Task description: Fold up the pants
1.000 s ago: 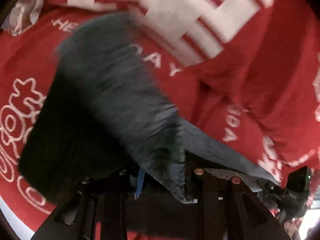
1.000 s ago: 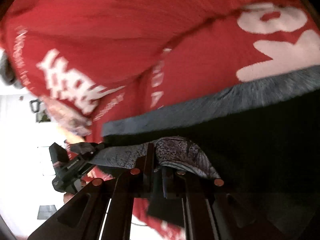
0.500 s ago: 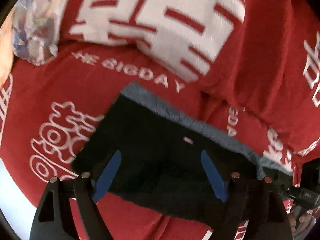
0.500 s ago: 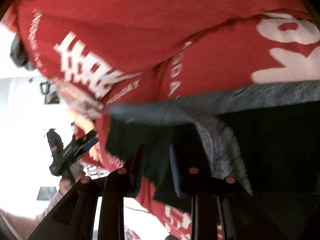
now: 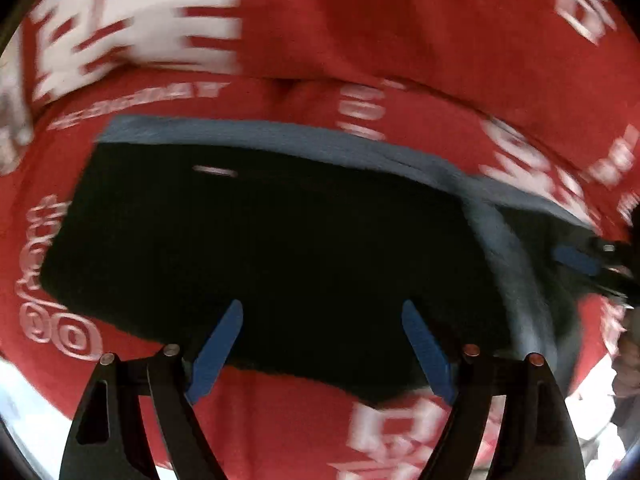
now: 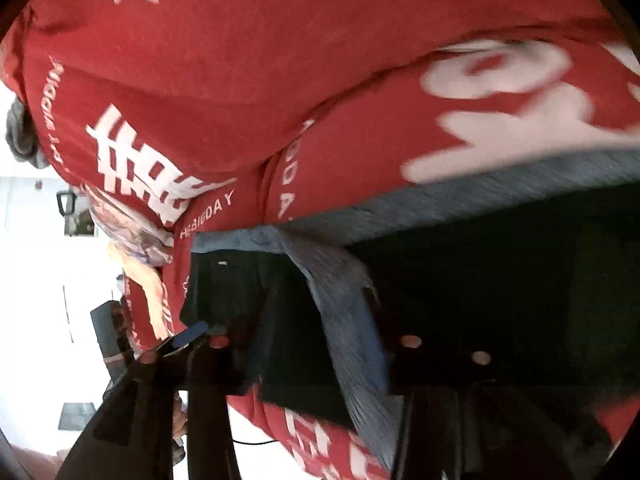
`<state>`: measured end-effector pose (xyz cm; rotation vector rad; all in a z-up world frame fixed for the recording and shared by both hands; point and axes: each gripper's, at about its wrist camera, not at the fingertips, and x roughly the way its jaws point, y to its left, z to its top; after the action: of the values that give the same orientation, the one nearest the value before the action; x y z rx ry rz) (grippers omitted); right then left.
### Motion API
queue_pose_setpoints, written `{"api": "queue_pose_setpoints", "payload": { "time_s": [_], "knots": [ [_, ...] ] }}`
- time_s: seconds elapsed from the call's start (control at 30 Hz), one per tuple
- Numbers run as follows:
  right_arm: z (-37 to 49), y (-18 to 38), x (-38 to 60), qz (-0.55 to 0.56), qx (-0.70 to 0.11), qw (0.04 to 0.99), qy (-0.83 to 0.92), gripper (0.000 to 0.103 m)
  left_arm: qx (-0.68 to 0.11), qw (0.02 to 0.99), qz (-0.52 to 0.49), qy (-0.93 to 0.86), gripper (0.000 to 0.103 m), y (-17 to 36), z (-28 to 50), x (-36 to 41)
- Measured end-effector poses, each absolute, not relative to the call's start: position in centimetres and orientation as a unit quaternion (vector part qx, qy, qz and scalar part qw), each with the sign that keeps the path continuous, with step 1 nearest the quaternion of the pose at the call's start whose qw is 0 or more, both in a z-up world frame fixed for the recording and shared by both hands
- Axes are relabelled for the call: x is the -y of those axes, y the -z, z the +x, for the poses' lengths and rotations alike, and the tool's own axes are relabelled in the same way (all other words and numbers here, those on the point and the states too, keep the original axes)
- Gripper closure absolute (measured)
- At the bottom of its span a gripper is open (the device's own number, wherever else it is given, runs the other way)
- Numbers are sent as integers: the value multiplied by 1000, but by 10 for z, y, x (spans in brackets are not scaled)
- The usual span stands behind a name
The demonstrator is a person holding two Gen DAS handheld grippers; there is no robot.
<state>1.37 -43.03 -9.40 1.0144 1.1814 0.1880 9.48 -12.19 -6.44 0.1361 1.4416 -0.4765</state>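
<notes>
Red bedspread (image 5: 400,32) with white lettering, black pants (image 5: 280,248) lying folded on it.

One pair of pants, gray band along its far edge, lies flat toward the bed's near edge, with bare red cloth open beyond it and at both sides. Two grippers show. Left gripper (image 5: 322,312) hovers over the pants' near edge, jaws wide apart, blue pads clear of the cloth. Right gripper (image 6: 314,344) sits at the gray fold; its jaws have just been opening, and the fold lies between them, seemingly unpressed. Left view shows the whole dark panel and the right gripper at its right end; right view shows a bright room past the bed's left edge.
</notes>
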Motion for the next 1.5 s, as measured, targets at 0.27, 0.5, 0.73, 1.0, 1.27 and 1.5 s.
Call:
{"api": "queue_pose_setpoints", "payload": {
  "time_s": [0.27, 0.5, 0.73, 1.0, 1.27, 1.5],
  "knots": [
    [-145, 94, 464, 505, -532, 679, 23, 54, -684, 634, 62, 356, 20, 73, 9, 232],
    [-306, 113, 449, 556, -519, 632, 147, 54, -685, 595, 89, 411, 20, 89, -58, 285],
    [-374, 158, 425, 604, -489, 606, 169, 54, -697, 587, 76, 406, 20, 108, -75, 292],
    [-391, 180, 430, 666, -439, 591, 120, 87, -700, 582, 47, 411, 49, 108, -77, 290],
    [-359, 88, 491, 661, -367, 652, 50, 89, -699, 587, 7, 408, 66, 71, -67, 318],
    [-275, 42, 594, 611, -368, 700, 26, 89, -664, 629, -2, 404, 66, 42, -24, 391]
  ]
}}
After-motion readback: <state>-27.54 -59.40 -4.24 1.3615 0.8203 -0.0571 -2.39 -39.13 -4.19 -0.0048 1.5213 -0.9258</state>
